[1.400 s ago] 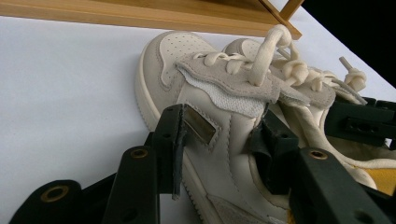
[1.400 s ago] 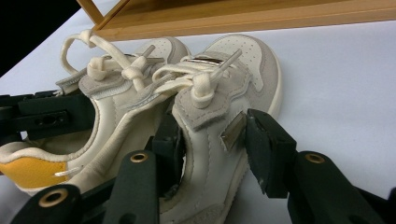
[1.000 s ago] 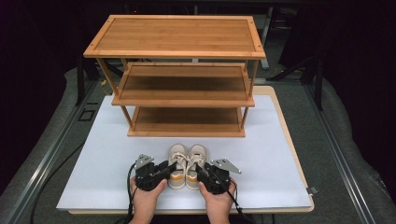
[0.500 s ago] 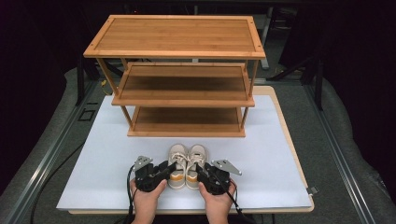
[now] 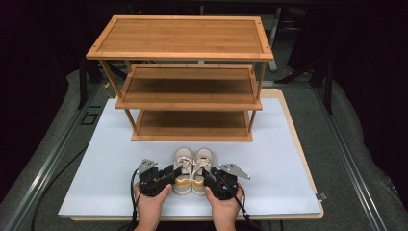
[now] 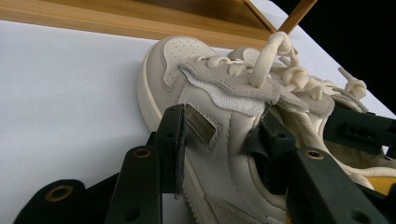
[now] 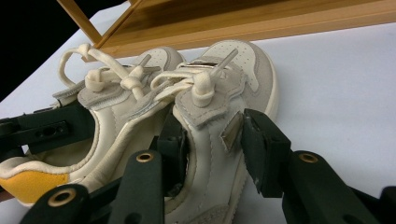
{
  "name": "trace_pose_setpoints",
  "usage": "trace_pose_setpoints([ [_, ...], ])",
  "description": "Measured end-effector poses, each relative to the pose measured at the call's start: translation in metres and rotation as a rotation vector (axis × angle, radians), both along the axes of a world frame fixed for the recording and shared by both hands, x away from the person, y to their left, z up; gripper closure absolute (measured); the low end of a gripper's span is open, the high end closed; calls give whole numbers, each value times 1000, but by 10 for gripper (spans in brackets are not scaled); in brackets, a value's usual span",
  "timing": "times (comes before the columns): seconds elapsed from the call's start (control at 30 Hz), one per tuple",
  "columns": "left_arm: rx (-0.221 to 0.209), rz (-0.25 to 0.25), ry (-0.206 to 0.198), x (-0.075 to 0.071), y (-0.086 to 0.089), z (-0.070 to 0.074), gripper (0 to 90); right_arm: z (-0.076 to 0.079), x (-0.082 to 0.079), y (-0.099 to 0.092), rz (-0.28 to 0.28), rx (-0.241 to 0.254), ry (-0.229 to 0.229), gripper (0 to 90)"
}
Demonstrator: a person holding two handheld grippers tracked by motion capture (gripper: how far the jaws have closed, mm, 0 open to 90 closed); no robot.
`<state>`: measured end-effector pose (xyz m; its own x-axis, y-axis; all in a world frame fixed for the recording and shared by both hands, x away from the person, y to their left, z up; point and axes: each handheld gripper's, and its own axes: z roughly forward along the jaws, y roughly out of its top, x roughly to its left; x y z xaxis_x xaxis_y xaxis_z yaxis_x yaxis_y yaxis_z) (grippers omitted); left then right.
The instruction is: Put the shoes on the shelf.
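Nothing moved; each gripper [image 5: 177,172] [image 5: 206,174] hides its shoe's [image 5: 184,163] [image 5: 202,163] side.

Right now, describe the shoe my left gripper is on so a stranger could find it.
Start at the wooden shelf rack on the white table. In front of its bottom shelf sit two cream sneakers, toes toward the rack. Yours is the left sneaker, its side wall between the jaws of the left gripper.

2 cream sneakers: left shoe [image 5: 183,165], right shoe [image 5: 202,165]. 1 wooden rack [image 5: 185,72] w/ 3 shelves. 1 white worktop [image 5: 96,159]. 2 claws: left claw [image 5: 172,173], right claw [image 5: 208,174]. 2 hands.
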<state>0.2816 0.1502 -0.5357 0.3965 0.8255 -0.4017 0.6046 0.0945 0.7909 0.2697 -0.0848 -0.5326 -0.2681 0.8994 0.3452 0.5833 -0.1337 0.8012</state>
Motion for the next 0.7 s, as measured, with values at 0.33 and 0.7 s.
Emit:
trace_pose_setpoints([
  [0.33,3,-6,-2,2,3,10,594,8,1,2,3,-4,-3,612],
  [0.7,4,-9,-4,3,4,20,593,20,2,2,10,-11,2,611],
])
